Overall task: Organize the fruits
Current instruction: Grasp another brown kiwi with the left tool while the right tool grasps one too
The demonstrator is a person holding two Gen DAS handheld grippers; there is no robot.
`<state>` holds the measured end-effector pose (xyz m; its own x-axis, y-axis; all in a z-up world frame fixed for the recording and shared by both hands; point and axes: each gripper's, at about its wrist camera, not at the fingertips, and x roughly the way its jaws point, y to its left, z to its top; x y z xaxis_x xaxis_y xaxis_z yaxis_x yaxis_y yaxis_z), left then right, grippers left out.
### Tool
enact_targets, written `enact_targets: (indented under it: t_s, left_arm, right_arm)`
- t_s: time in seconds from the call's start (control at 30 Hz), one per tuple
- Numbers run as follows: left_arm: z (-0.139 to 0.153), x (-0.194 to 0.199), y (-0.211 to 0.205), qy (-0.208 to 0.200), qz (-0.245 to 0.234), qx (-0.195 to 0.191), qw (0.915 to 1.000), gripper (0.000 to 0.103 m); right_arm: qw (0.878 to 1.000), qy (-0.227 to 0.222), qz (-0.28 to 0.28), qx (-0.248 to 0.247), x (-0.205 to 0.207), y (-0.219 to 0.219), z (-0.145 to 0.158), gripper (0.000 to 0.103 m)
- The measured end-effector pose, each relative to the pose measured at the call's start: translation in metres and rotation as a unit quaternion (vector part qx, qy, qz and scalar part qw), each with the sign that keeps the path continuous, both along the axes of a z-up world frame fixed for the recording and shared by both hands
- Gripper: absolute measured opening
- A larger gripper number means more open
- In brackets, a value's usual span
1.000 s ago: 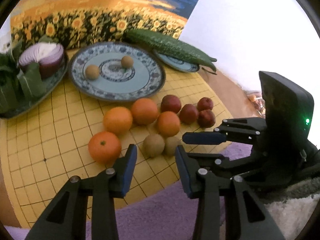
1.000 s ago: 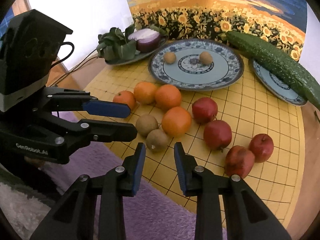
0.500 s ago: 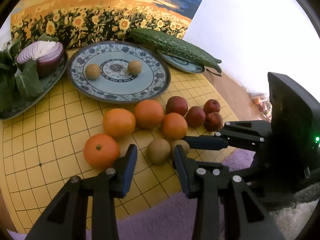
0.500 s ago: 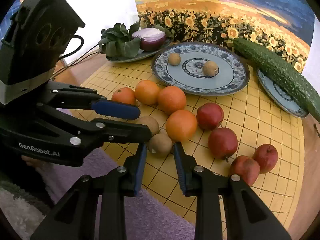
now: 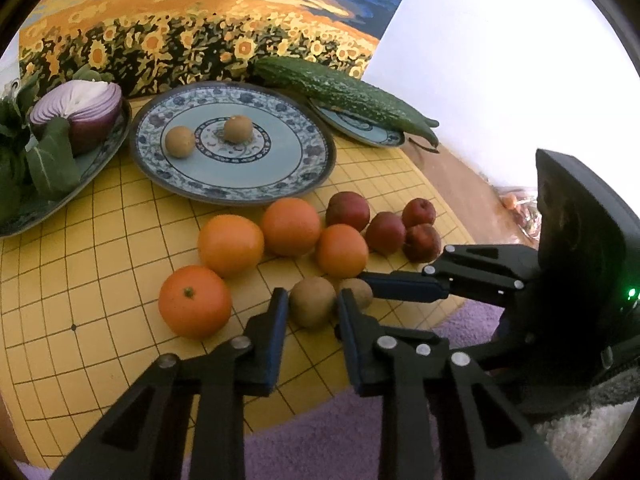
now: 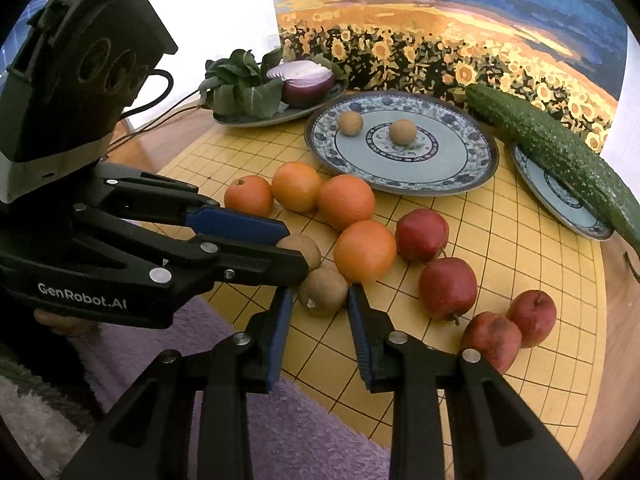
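Two brown kiwis lie side by side at the near edge of the yellow grid board [image 5: 80,280]. My left gripper [image 5: 311,297] is shut on the left kiwi [image 5: 312,308], one pad on each flank. It reaches in from the left in the right wrist view [image 6: 296,250]. My right gripper [image 6: 320,292] straddles the other kiwi [image 6: 323,294] with its pads close beside it and is open. Just behind lie several oranges [image 5: 230,244] and several red apples [image 5: 348,210]. The blue patterned plate [image 5: 240,196] holds two more kiwis [image 5: 238,129].
A long cucumber [image 5: 344,92] rests across a smaller plate at the back right. On the left, a dish holds a halved red onion [image 5: 80,112] and greens. A sunflower painting backs the board. A purple rug [image 5: 320,432] lies in front.
Both kiwis lay just ahead of the fingertips before; each now sits between a gripper's fingers. The left jaws have narrowed onto their kiwi. The right jaws keep the same gap.
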<state>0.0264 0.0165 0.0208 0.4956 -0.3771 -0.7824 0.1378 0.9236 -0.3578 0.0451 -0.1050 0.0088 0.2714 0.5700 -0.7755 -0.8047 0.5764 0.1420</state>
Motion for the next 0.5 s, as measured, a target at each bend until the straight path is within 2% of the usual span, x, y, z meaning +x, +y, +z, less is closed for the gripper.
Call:
enact_targets:
  t_s: [0.27, 0.37, 0.5]
  left_arm:
    - [0.0005, -0.0034, 0.0004, -0.003, 0.005, 0.007, 1.0000, 0.026]
    - [0.0006, -0.0035, 0.0004, -0.003, 0.004, 0.012, 0.9999, 0.026]
    - [0.0024, -0.0079, -0.0013, -0.009, 0.007, 0.039, 0.9992, 0.026]
  right_arm:
    - [1.000, -0.002, 0.002, 0.004, 0.0011, -0.0014, 0.0005, 0.031]
    - [1.000, -0.004, -0.001, 0.001, 0.0006, -0.0013, 0.0008, 0.027]
    - [1.000, -0.002, -0.006, 0.003, 0.0008, -0.0037, 0.0011, 0.027]
